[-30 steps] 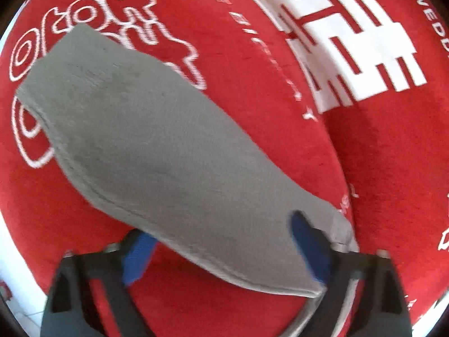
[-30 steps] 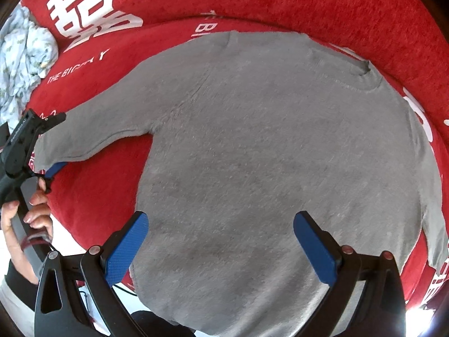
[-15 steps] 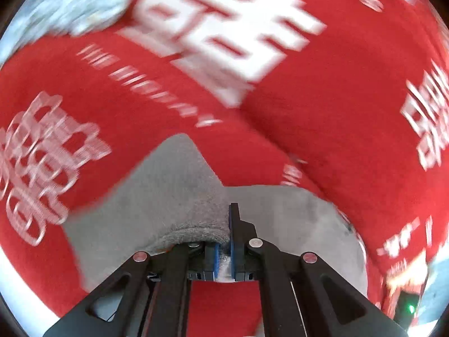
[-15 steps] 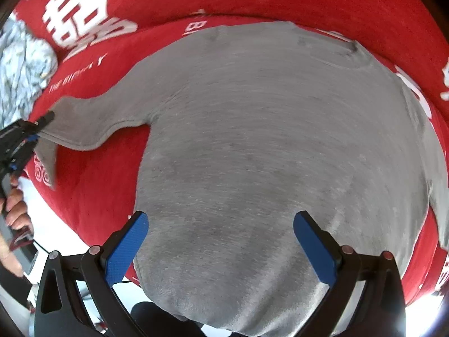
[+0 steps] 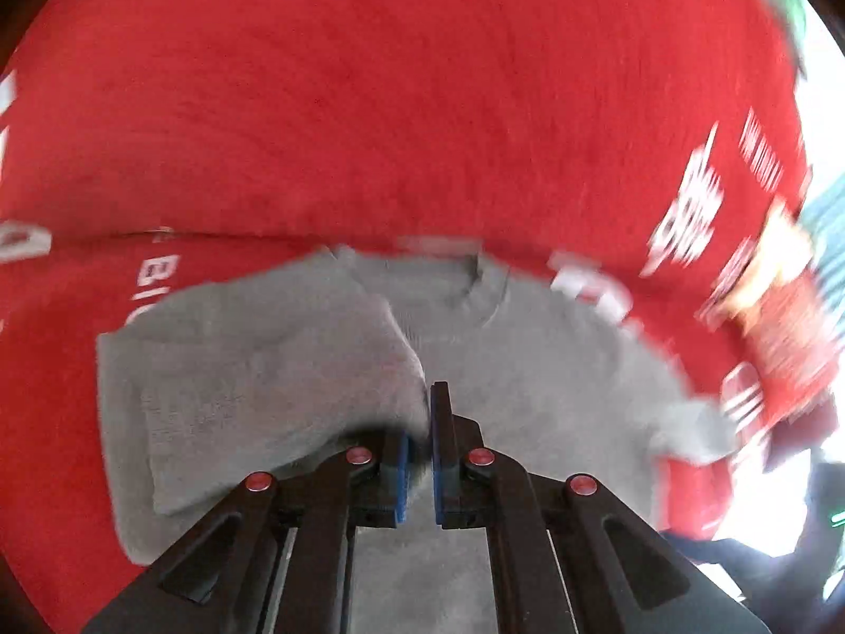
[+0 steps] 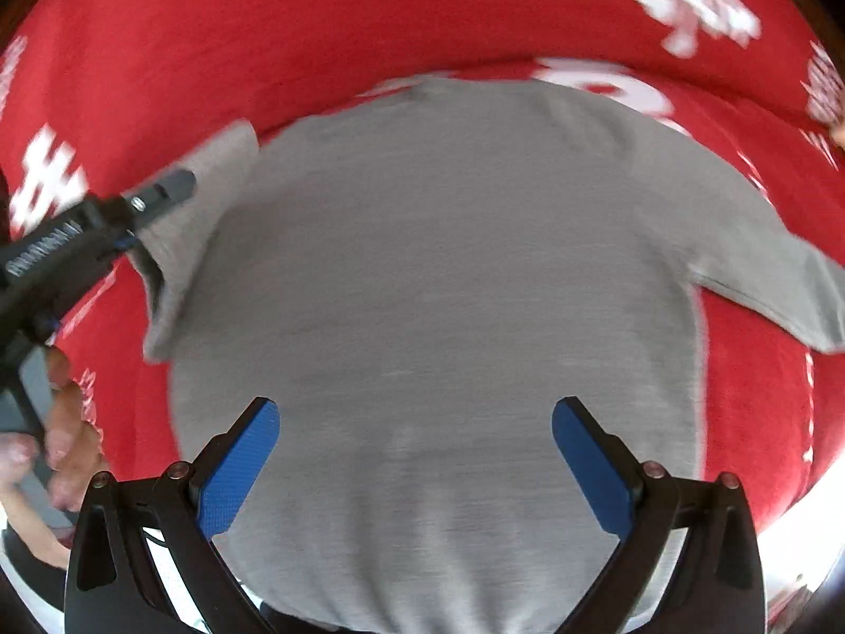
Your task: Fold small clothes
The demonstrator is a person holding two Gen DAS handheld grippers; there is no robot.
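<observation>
The grey sweater (image 6: 433, 290) lies flat, front down or up I cannot tell, on the red cover (image 6: 317, 26), filling the middle of the right wrist view with its neck at the top. A second ago the left tongs (image 5: 420, 454) stood wide around the cuff of the left-frame sleeve; now they are clenched on that sleeve (image 5: 264, 370), grey cloth pinched between the blue pads. The sleeve has been carried from its spread position out at the left edge in towards the body: in the left wrist view it now drapes doubled over the shoulder area, just left of the collar (image 5: 475, 274). In the right wrist view the same tongs (image 6: 132, 227) hang at mid-left with the sleeve lifted off the cover. The right tongs (image 6: 414, 454) are released, blue pads wide apart, above the hem and touching nothing. The other sleeve (image 6: 766, 285) lies spread at right. So the first sleeve fold looks under way; laying it flat seems next
</observation>
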